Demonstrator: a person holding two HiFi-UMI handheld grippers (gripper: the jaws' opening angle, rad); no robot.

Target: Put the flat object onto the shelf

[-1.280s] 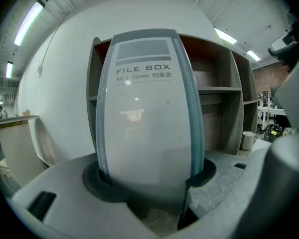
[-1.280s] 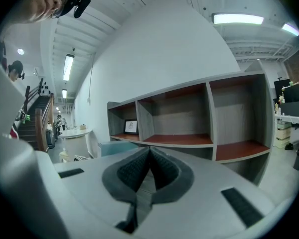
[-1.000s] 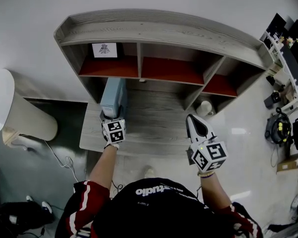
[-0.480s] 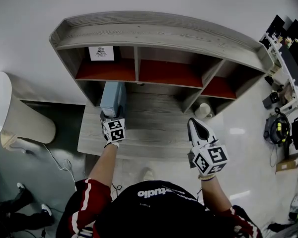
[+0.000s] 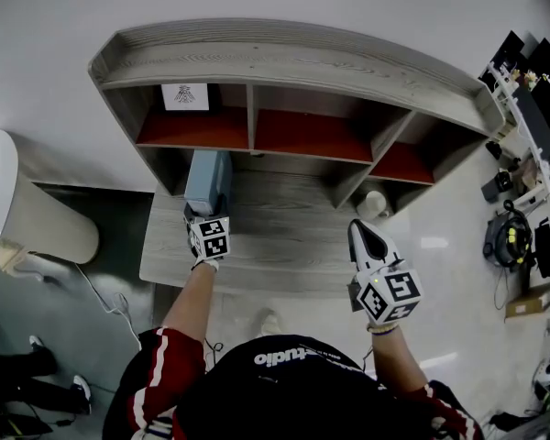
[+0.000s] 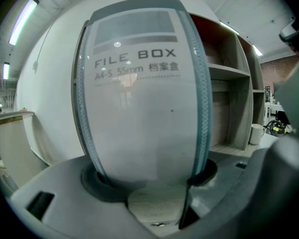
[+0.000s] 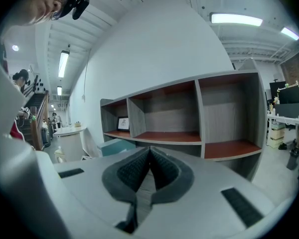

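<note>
Bright, even light from ceiling strip lights (image 7: 236,19); heavy fisheye bending at edges; small glare spots on file box (image 6: 142,83).

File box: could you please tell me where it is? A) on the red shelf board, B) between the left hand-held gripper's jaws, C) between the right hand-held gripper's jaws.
B: the left gripper view shows the file box clamped by the left hand-held gripper.
</note>
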